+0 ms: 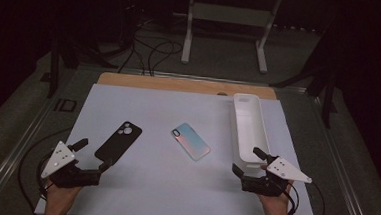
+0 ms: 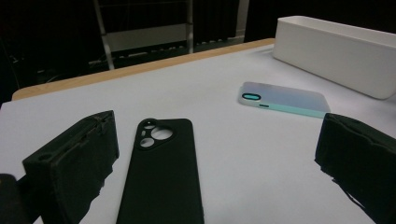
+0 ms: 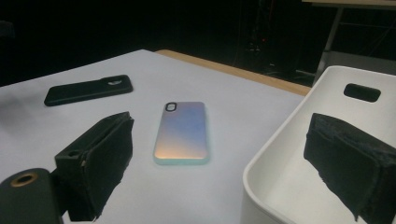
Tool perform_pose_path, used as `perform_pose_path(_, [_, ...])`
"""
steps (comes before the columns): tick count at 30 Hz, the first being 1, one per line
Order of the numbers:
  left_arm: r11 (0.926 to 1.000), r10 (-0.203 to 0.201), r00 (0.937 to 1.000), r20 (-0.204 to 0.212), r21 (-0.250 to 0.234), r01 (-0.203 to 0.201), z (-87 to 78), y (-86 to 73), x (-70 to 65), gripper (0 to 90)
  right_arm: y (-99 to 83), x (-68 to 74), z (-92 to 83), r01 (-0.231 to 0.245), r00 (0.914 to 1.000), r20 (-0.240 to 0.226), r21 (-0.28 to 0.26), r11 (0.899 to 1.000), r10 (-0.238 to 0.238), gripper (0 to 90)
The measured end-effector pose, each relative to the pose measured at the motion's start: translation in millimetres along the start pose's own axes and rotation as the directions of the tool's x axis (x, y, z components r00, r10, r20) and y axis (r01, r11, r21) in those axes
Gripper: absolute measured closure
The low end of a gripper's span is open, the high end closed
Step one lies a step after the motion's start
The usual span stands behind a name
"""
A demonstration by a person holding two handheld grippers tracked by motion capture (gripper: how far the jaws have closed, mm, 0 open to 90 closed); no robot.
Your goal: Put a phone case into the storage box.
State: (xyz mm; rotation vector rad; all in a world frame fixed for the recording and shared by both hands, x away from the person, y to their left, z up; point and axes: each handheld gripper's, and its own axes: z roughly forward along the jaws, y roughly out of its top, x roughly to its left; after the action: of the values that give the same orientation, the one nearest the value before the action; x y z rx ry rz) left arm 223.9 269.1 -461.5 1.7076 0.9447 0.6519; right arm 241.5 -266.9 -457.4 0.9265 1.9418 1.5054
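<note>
Two grippers are held low over the near part of the white tabletop (image 1: 173,186), one in each hand. The left gripper (image 1: 91,154) is seen at the near left, with its jaws standing wide apart and nothing between them. Just beyond it, a black phone case (image 1: 119,141) is laid flat, camera holes toward the far side; its near end is close to the jaws but is not touched by them. The right gripper (image 1: 248,160) is seen at the near right, its jaws also spread apart and empty, at the near end of a long white tray (image 1: 237,121) which is placed along the right side. Between the case and the tray, near the middle, an iridescent phone (image 1: 191,141) is laid flat and slightly turned, well apart from both grippers.
</note>
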Motion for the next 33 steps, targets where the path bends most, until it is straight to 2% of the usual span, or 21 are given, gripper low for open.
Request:
perform_pose_path(5, [0.9998, -0.014, 0.9998, -0.011, -0.011, 0.014, -1.5, -0.3, 1.2, 0.0, -0.5, 0.7, 1.0, 0.003, 1.0000, -0.001, 0.004, 1.000, -0.003, 7.9])
perform_pose_path(24, [0.9999, -0.010, 0.9996, -0.027, -0.010, 0.010, -0.9, -0.7, 0.1, 0.0, 2.0, 3.0, 3.8, -0.005, 1.0000, 0.008, 0.006, 1.000, 0.005, 7.9])
perform_pose_path(33, [0.9998, -0.014, 0.9994, -0.032, -0.011, 0.013, -1.0, -1.4, -0.2, 0.0, 9.6, 3.9, 9.4, -0.007, 1.0000, 0.003, 0.044, 0.999, 0.007, 7.4])
